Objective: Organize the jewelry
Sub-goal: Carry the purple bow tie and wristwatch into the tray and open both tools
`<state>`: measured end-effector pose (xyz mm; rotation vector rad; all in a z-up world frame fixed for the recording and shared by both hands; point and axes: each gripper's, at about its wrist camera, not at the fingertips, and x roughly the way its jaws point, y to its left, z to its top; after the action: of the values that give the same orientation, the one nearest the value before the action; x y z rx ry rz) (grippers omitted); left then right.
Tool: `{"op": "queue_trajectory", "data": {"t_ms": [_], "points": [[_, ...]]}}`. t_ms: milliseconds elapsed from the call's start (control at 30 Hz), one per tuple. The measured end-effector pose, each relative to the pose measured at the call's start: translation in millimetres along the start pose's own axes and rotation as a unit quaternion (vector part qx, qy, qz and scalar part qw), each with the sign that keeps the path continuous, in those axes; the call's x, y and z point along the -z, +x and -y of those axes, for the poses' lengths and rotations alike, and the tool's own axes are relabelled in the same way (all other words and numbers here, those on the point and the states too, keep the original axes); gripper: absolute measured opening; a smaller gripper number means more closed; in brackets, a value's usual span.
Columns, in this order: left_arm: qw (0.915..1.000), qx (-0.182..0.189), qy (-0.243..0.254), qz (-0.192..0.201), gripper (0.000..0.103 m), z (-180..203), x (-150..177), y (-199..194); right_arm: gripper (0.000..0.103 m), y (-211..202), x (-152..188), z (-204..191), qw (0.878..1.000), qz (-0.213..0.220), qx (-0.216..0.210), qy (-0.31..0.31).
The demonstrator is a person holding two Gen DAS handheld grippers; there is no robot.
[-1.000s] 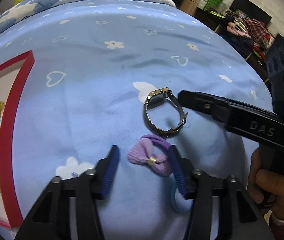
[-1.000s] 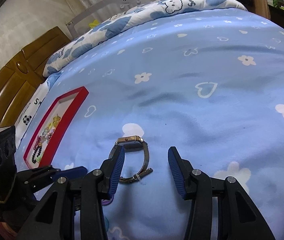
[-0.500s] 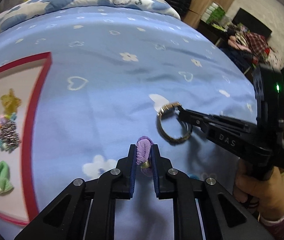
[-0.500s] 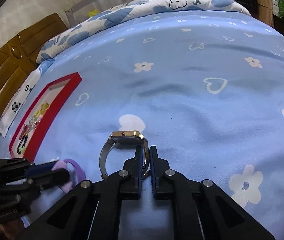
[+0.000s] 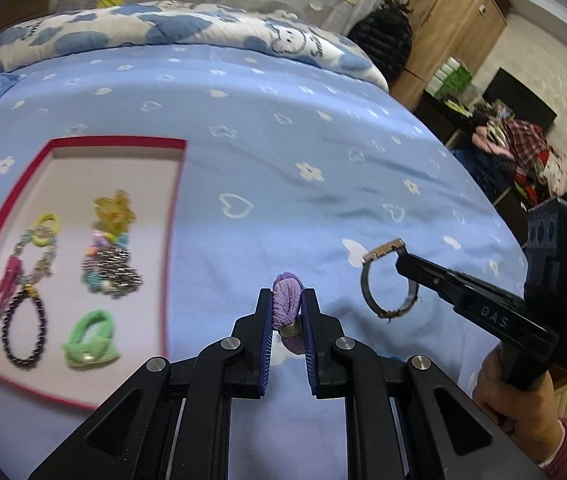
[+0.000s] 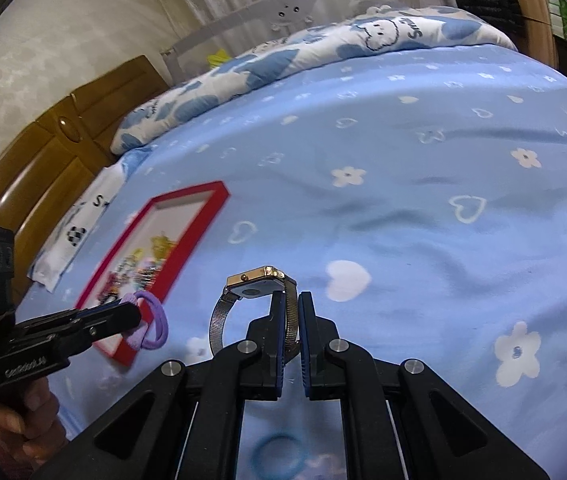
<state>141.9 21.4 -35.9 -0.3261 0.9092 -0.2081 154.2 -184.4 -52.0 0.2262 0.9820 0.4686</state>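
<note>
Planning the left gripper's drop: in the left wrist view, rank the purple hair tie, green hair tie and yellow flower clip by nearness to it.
1. Purple hair tie: held in the left gripper.
2. Green hair tie: tray's near corner, left.
3. Yellow flower clip: farther up the tray.

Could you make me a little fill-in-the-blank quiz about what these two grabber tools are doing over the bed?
1. The left gripper is shut on a ____ hair tie with a bow.
2. The right gripper holds the wristwatch by its ____.
3. The tray holding the sorted jewelry has a ____ rim.
4. A light blue ring lies on the ____, below the right gripper.

Missing words: purple; strap; red; bedsheet
</note>
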Motion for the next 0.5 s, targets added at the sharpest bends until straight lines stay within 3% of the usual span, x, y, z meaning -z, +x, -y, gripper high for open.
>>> {"op": "queue_trajectory", "data": {"t_ms": [500], "points": [[0.9982,-0.014,-0.048,0.034,0.012,-55,9,-62,0.006,6,-3,-59,0.998,-0.002,-0.039,-0.039]]}}
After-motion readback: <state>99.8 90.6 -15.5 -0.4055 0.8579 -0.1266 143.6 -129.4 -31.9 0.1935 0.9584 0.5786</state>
